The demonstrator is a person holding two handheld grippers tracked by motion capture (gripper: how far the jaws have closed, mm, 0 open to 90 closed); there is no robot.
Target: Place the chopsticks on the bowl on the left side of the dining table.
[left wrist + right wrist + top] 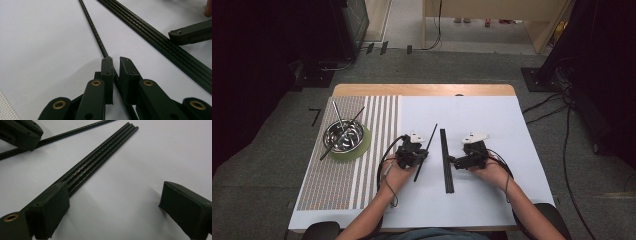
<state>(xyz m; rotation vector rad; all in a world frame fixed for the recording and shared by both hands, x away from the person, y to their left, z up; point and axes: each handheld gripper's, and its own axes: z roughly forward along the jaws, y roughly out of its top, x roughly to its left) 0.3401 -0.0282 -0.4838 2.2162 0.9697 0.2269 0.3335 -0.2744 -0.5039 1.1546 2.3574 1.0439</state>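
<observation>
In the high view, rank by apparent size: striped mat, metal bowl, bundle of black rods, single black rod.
1. striped mat
2. bundle of black rods, longest of the rest
3. single black rod, slightly shorter and thinner
4. metal bowl, shorter across, though wider than either

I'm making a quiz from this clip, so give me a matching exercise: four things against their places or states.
Things:
1. left gripper
2. right gripper
3. steel bowl
4. bundle of black rods

States or places:
A. on a green plate on the striped mat
B. jaws wide apart
C. lying flat on the white sheet between the two grippers
D. jaws closed on a single black rod

Pairs: 1-D, 2-B, 3-A, 4-C
</observation>
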